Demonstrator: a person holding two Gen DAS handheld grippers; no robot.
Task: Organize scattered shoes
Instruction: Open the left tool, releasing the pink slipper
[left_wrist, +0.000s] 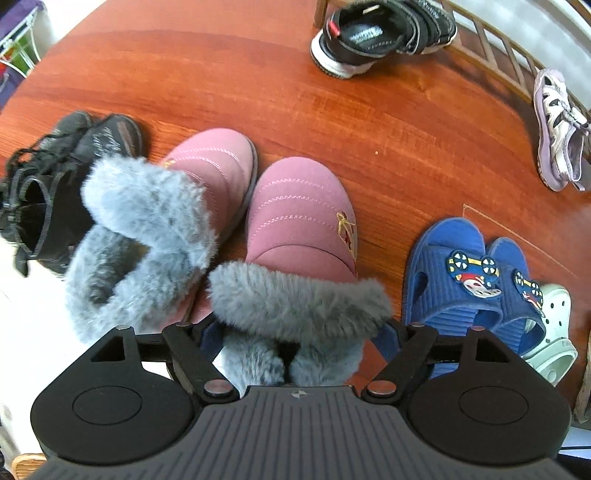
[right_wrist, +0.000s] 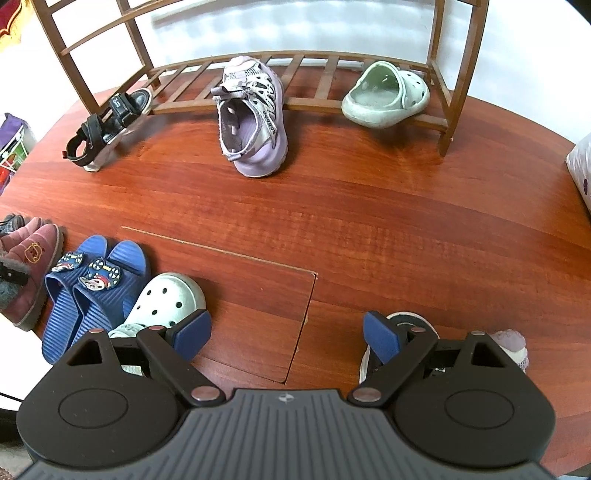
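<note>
In the left wrist view my left gripper (left_wrist: 295, 339) stands wide around the grey fur collar of a pink slipper boot (left_wrist: 301, 221); its blue pads are mostly hidden by the fur, so contact is unclear. The second pink boot (left_wrist: 207, 162) stands just left of it. My right gripper (right_wrist: 286, 334) is open and empty above the bare tabletop. A purple sandal (right_wrist: 255, 118), a black sandal (right_wrist: 107, 125) and a green clog (right_wrist: 384, 96) lie by the wooden shoe rack (right_wrist: 303, 62). Blue slippers (right_wrist: 92, 284) and another pale clog (right_wrist: 166, 299) sit at the lower left.
A black boot (left_wrist: 48, 184) sits at the far left of the left wrist view, a black sandal (left_wrist: 380, 37) at the top. A shoe (right_wrist: 402, 325) lies partly hidden behind my right finger. The red wooden table (right_wrist: 369, 229) has a rectangular inlay.
</note>
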